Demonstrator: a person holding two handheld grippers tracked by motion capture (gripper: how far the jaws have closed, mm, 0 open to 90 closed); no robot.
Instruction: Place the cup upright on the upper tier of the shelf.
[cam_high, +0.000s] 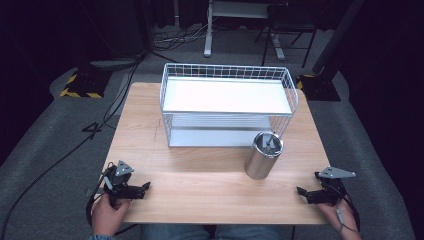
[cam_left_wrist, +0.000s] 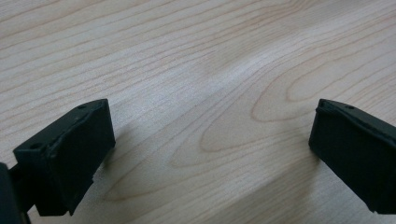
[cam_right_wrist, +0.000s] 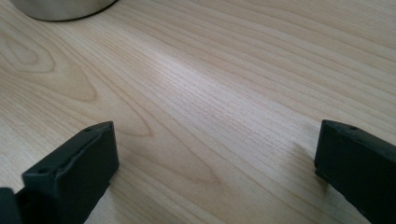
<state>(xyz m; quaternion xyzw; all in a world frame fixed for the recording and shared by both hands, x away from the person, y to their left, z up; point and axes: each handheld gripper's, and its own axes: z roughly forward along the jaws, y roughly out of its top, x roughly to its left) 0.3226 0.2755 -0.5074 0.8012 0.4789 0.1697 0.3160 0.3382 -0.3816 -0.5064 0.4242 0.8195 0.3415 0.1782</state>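
Observation:
A shiny steel canister (cam_high: 263, 155) stands upright on the wooden table (cam_high: 200, 185), just in front of the right end of a white wire rack (cam_high: 227, 102); something dark lies inside its open top. My left gripper (cam_high: 145, 187) rests at the table's front left corner, held by a hand, jaws open over bare wood (cam_left_wrist: 210, 126). At the front right corner lies my right gripper (cam_high: 301, 191), also open with nothing between its jaws (cam_right_wrist: 215, 154). The canister's base (cam_right_wrist: 63, 8) shows at the top left of the right gripper view.
The rack has a white top shelf and a lower shelf, and it fills the back half of the table. Cables (cam_high: 60, 160) run over the grey floor to the left. Stand bases with yellow-black tape (cam_high: 82, 82) sit beyond the table's back corners.

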